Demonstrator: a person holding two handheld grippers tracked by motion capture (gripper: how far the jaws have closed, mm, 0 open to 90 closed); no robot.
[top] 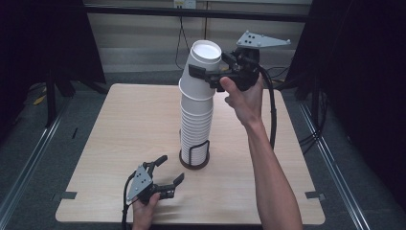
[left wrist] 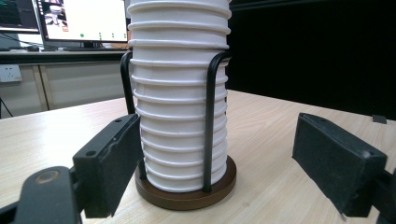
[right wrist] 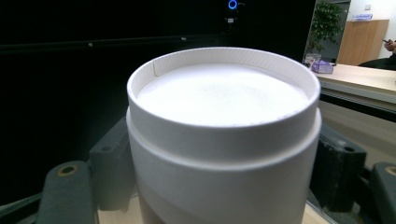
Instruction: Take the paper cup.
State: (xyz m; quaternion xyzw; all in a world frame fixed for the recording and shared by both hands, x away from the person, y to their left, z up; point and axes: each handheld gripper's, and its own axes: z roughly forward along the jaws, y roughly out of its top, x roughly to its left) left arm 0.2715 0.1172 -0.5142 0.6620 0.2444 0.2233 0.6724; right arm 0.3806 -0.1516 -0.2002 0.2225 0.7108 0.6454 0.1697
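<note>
A tall stack of white paper cups [top: 196, 122], bottoms up, stands in a black wire holder on a round brown base [top: 194, 162] at mid table. The top cup [top: 203, 64] leans to the right over the stack, and my right gripper [top: 205, 73] is shut on it, with a pad against each side. In the right gripper view the cup's recessed bottom [right wrist: 219, 93] sits between the pads [right wrist: 108, 161]. My left gripper [top: 171, 168] lies open on the table just left of the base. In its own view, the stack [left wrist: 180, 93] and holder wire [left wrist: 208, 121] stand between its spread jaws.
The wooden table [top: 134, 120] has bare surface to the left and right of the holder. Its front edge runs just below my left hand. Dark curtains and floor rails flank the table, and cables hang at the back wall.
</note>
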